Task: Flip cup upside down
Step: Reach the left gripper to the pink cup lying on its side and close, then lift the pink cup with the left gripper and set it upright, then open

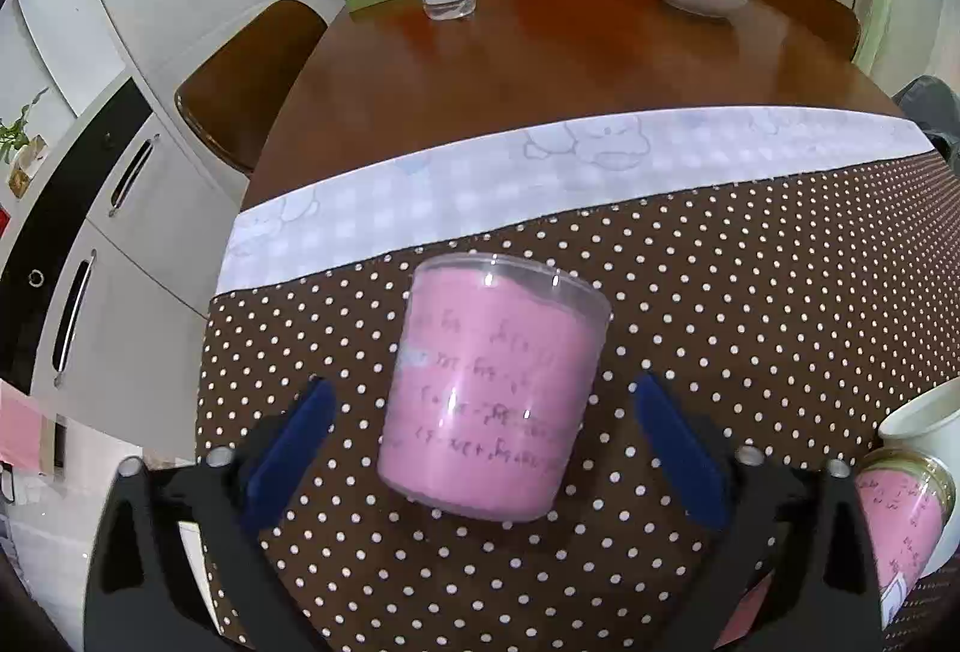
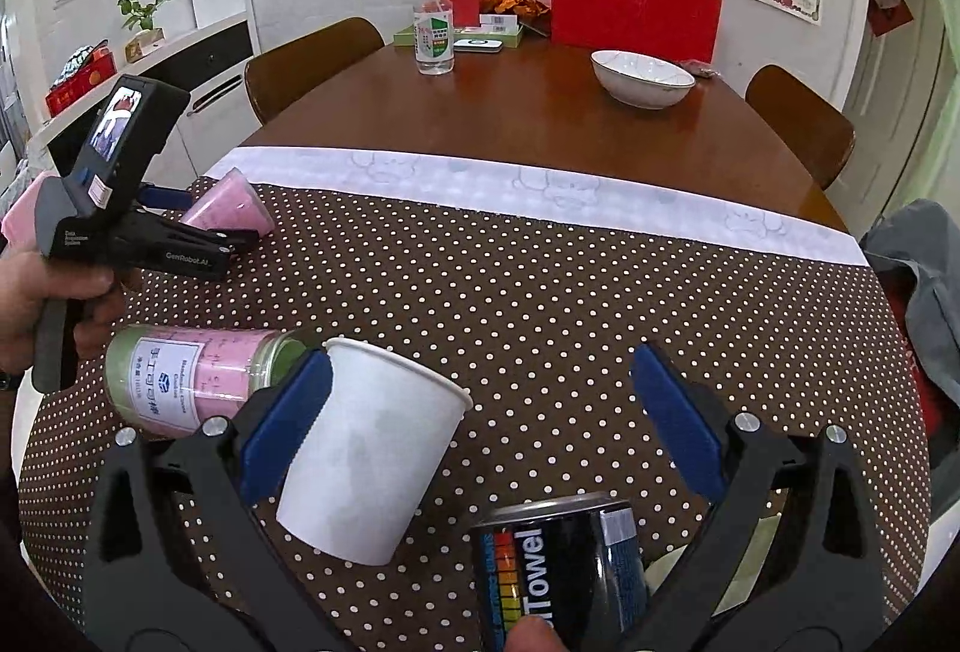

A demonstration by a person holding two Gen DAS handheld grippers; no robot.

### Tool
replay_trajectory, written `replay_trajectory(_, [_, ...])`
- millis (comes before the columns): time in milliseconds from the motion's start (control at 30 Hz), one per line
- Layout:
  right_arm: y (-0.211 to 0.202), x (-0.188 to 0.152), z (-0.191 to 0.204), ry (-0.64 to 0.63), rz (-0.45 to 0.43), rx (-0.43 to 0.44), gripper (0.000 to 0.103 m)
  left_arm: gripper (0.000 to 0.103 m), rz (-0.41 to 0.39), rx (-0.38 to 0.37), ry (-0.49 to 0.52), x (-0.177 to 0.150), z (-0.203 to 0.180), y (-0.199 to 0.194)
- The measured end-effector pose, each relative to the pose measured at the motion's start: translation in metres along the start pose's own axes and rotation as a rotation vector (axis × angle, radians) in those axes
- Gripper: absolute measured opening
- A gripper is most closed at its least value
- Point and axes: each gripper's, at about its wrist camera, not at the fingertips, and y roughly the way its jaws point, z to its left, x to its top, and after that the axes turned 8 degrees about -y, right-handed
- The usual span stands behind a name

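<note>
A clear plastic cup with pink paper inside stands upright on the polka-dot cloth, between the open fingers of my left gripper, untouched. The same cup shows beyond the left gripper body in the right wrist view. A white paper cup stands upright, mouth up, against the left finger of my open right gripper. The right finger stands well apart from it.
A jar with a pink lining lies on its side left of the paper cup; it also shows in the left wrist view. A black "Towel" can is near the bottom. A spray bottle, white bowl and red box stand on the far tabletop.
</note>
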Motion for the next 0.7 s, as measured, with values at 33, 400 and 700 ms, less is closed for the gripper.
replay_trajectory(33, [0.000,0.000,0.000,0.002,0.001,0.000,0.097,0.067,0.010,-0.011,-0.006,0.000,0.000,0.002])
replay_trajectory(400, [-0.001,-0.002,-0.003,0.026,0.008,0.007,0.097,0.064,-0.049,-0.031,-0.025,-0.013,0.004,-0.019])
replay_trajectory(700, [-0.038,-0.005,-0.001,0.028,-0.040,0.004,0.097,0.064,-0.139,0.000,-0.028,-0.033,0.011,-0.089])
